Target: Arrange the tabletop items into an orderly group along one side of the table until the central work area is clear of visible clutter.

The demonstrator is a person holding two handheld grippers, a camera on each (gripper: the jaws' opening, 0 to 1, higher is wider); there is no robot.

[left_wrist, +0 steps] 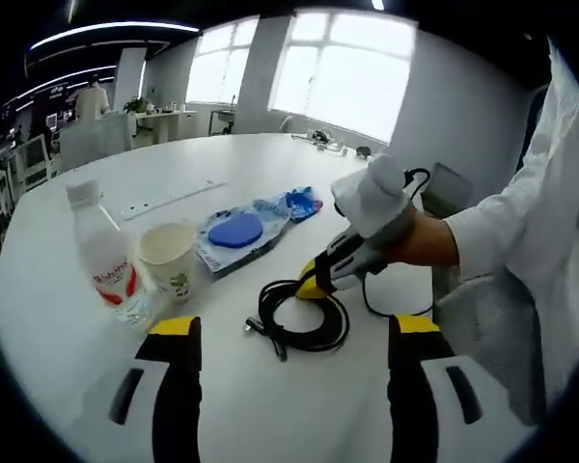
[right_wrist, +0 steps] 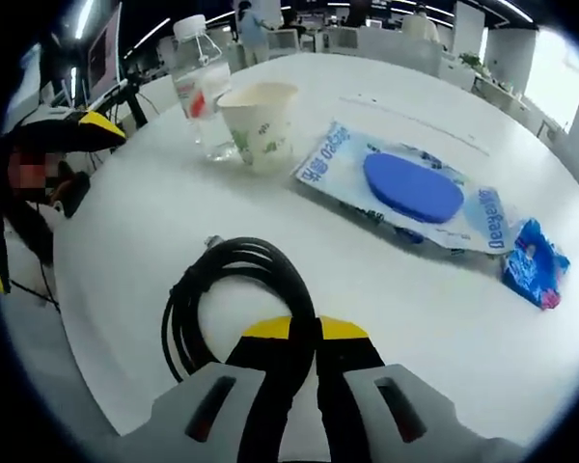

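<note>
Right gripper view puts my right tongs (right_wrist: 304, 333) low in the frame, yellow tips pressed together on the coiled black cable (right_wrist: 234, 289), pinching one side of the loop against the round white table (right_wrist: 154, 222). Beyond the tips, ahead and to the left, stand the clear plastic water bottle with a red label (right_wrist: 201, 87) and the white paper cup with a green print (right_wrist: 261, 123), just beside each other. Ahead and to the right lies the flat clear packet holding a blue oval pad (right_wrist: 405, 188), and further right a small crumpled blue wrapper (right_wrist: 533, 265).

My left tongs (left_wrist: 294, 333) are spread wide, holding nothing, hovering short of the cable (left_wrist: 299, 313). In the left gripper view the right tongs (left_wrist: 314, 282) come in from the right, held by a hand in a white sleeve (left_wrist: 521, 222).

I judge the step in hand to be collecting the cable, the item nearest the middle. The next move calls for lifting or dragging it toward the bottle and cup without letting the coil spring open, then setting it beside them.

I cannot see how many strands the tips hold, as the tongs cover that part. The cable's plug end is small and hard to read. Packet lettering is too blurred to make out.
</note>
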